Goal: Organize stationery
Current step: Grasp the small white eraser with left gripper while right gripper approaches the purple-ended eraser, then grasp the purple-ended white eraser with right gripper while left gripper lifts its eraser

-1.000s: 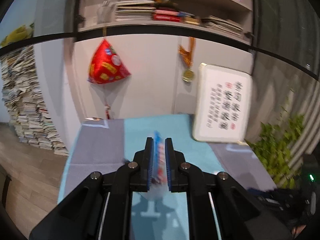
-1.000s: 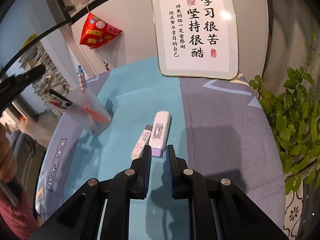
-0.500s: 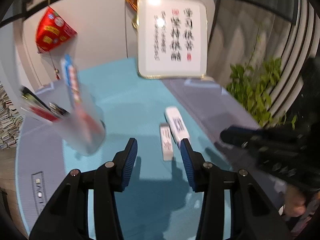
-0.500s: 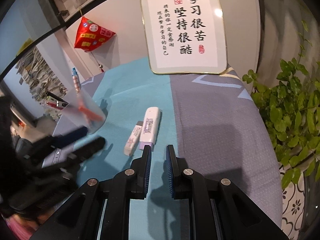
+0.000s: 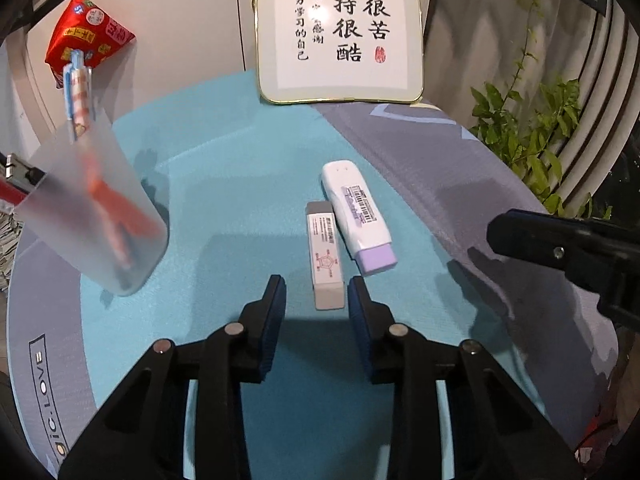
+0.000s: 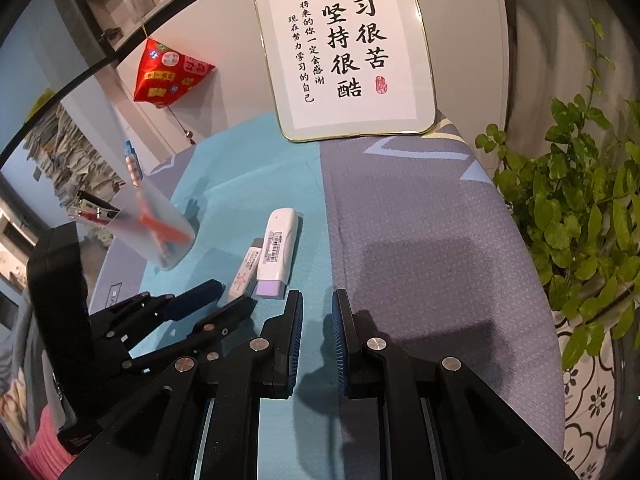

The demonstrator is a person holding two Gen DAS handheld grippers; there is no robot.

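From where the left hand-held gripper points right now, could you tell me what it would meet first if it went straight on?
Most likely the eraser: the left hand-held gripper is open with the eraser's near end between its fingertips, untouched. How close they are is hard to judge.

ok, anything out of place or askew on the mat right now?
Two items lie loose on the teal mat, outside the frosted cup: a slim white eraser and, beside it, a white correction tape with a purple cap. The pens stand in the cup. Nothing looks spilled or damaged.
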